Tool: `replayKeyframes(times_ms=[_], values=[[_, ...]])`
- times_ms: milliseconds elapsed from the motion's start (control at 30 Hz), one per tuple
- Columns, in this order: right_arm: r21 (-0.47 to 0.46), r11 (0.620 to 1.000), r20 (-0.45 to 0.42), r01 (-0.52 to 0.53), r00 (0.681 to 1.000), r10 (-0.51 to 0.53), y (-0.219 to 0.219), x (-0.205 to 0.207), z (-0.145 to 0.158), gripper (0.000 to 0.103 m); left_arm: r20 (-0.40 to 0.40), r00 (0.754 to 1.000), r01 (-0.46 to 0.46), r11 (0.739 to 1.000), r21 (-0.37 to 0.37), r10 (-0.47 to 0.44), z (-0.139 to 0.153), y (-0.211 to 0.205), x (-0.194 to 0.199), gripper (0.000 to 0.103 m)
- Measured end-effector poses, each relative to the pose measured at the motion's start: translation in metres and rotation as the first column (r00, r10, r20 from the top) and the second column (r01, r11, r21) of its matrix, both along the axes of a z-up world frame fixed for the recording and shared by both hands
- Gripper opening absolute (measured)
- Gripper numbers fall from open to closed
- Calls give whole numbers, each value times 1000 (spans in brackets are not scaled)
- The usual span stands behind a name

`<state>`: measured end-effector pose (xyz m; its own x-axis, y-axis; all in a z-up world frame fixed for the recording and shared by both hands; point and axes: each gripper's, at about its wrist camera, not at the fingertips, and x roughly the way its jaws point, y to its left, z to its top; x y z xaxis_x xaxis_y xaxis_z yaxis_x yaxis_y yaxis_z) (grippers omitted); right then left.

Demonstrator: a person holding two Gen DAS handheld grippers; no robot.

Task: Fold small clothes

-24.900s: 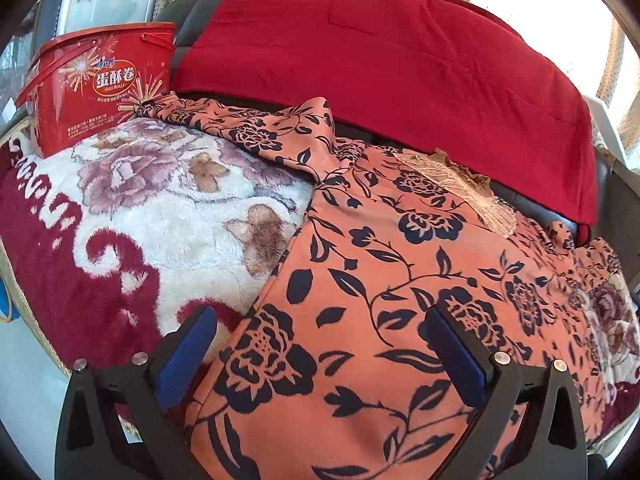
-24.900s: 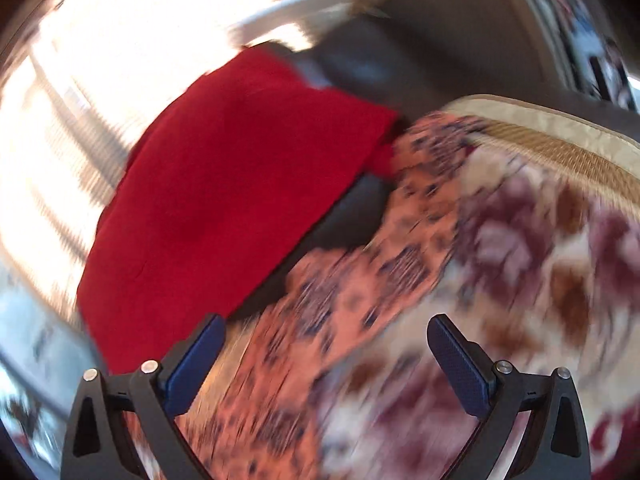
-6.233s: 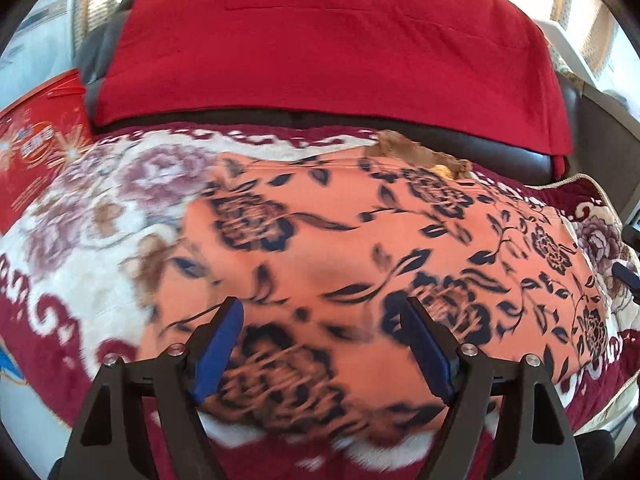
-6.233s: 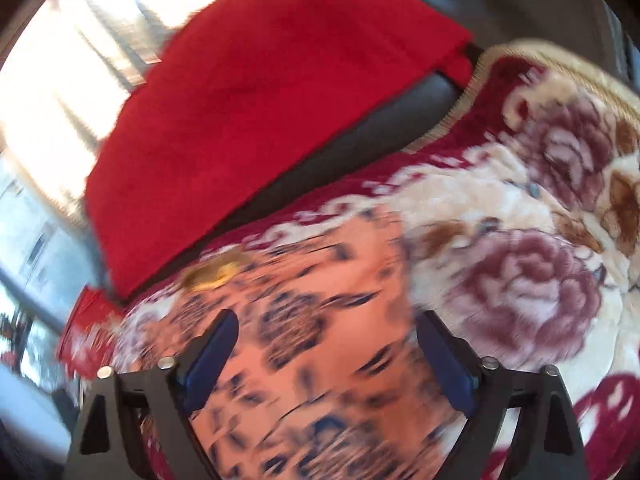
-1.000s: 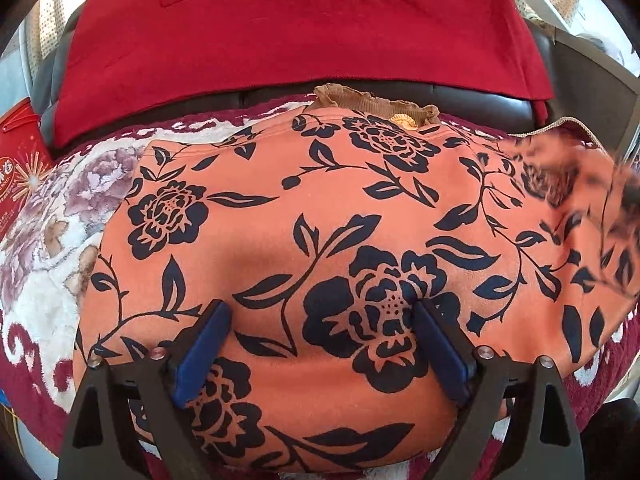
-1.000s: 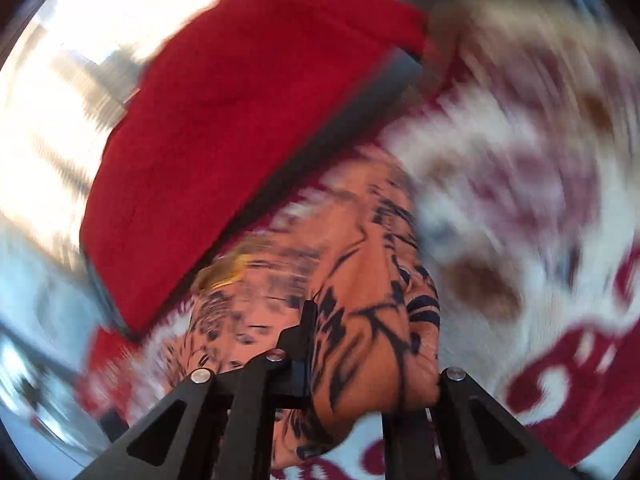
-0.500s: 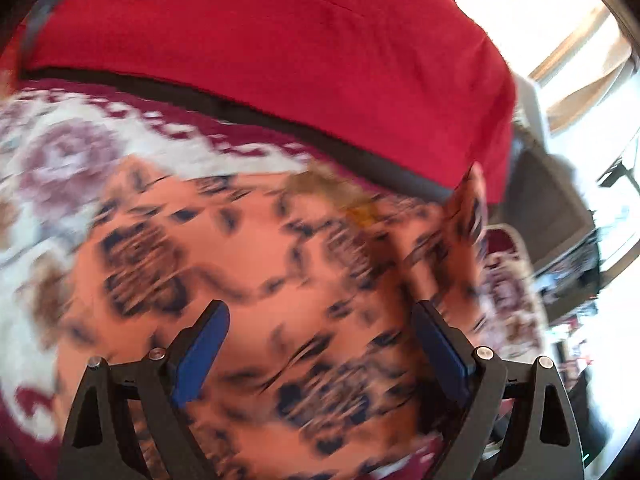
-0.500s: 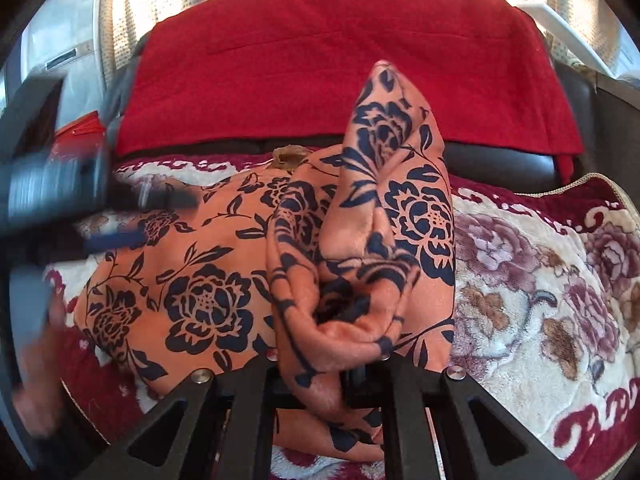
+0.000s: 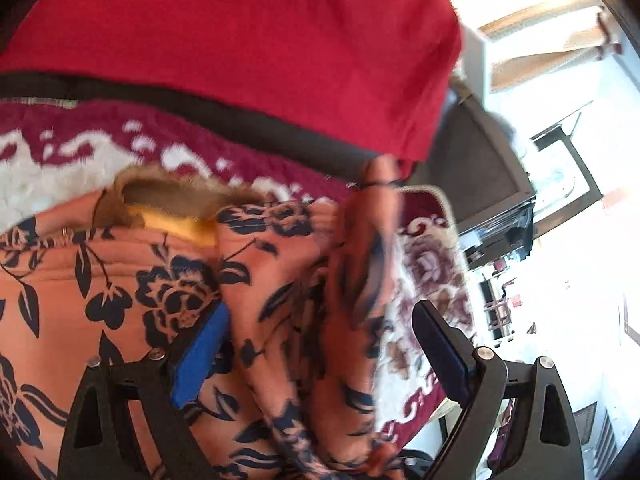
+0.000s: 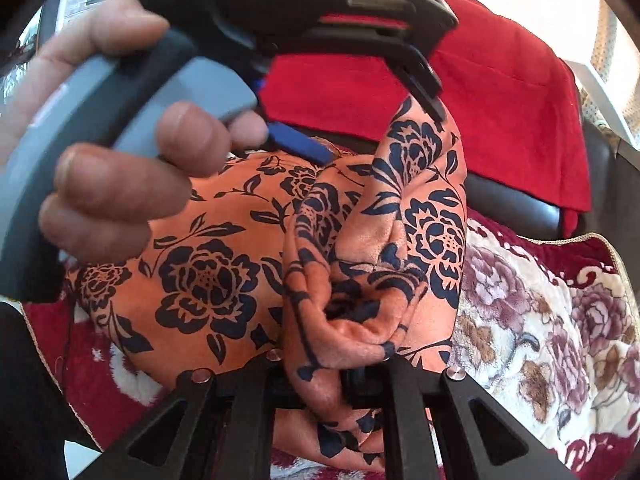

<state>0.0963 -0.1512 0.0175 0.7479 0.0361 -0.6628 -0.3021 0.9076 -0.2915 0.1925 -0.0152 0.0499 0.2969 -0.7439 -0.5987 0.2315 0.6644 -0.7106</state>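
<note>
An orange garment with dark blue flowers (image 9: 120, 276) lies on the floral blanket. Its right side is lifted into a bunched fold (image 10: 396, 232). My right gripper (image 10: 324, 384) is shut on that fold and holds it up over the flat part of the garment (image 10: 208, 276). My left gripper (image 9: 320, 344) is open, its blue pads either side of the raised fold (image 9: 360, 264). In the right wrist view the left gripper (image 10: 356, 128) hangs above the garment, held by a hand (image 10: 112, 184). The brown collar (image 9: 176, 196) shows at the far edge.
The cream and maroon floral blanket (image 10: 540, 320) covers the sofa seat. A red cloth (image 9: 240, 48) drapes over the dark backrest (image 9: 260, 132). The sofa's right end and a bright room with furniture (image 9: 560, 184) lie beyond.
My right gripper has kept the lifted fold and carried it further left over the garment. My left gripper has swung right and close to the raised fold, still open.
</note>
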Motion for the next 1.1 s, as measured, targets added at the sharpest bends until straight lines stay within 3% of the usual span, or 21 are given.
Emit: replayKeyframes(times_ms=[67, 167, 267, 300, 333, 367, 467, 633, 733, 800, 867, 967, 1000, 1067, 1100], values=[[4, 1000, -2, 0, 1000, 0, 1, 0, 0, 11, -38, 999, -4, 1000, -27, 3, -10, 2, 3, 93], [-14, 1000, -1, -11, 1000, 11, 5, 0, -1, 11, -64, 998, -15, 991, -135, 6, -18, 8, 2, 93], [-32, 999, -1, -26, 1000, 26, 9, 0, 0, 11, -97, 995, -16, 988, -151, 2, -27, 10, 5, 89], [-37, 999, -1, -31, 1000, 31, 9, 2, 0, 11, -88, 996, -28, 990, -142, 15, -27, 11, 6, 81], [-44, 998, 1, -35, 999, 35, 11, 1, 1, 11, -78, 997, -30, 990, -134, 20, -28, 13, 6, 52], [-50, 998, 1, -37, 999, 37, 12, 0, 1, 11, -88, 996, -25, 989, -144, 12, -30, 13, 9, 32], [-65, 997, 0, -40, 999, 40, 15, -3, 1, 11, -64, 997, -48, 992, -119, 41, -29, 16, 13, 18], [-65, 996, 20, -57, 998, 58, 24, -10, 15, 11, 83, 994, -66, 995, -79, 73, -6, 20, 0, 14], [-39, 996, 52, -76, 996, 78, 32, -19, 33, 11, 195, 974, -101, 992, -76, 114, 19, 35, -20, 13], [-24, 995, 67, -95, 993, 96, 42, -25, 42, 11, 225, 962, -139, 987, -82, 154, 21, 52, -25, 13], [-19, 994, 57, -112, 992, 113, 53, -25, 40, 11, 184, 967, -171, 984, -49, 177, 9, 62, -19, 13], [-1, 993, -41, -117, 992, 116, 64, -8, 16, 11, 22, 981, -195, 979, 60, 194, -39, 76, 2, 13], [8, 994, -72, -113, 991, 114, 65, -4, 10, 11, -3, 981, -192, 980, 51, 192, -46, 82, 4, 13], [51, 993, -101, -104, 989, 109, 65, -1, 12, 11, 14, 982, -187, 982, 34, 187, -39, 87, 2, 13], [61, 993, -95, -102, 990, 108, 66, -3, 18, 11, 66, 981, -185, 983, 21, 183, -24, 88, -2, 12]])
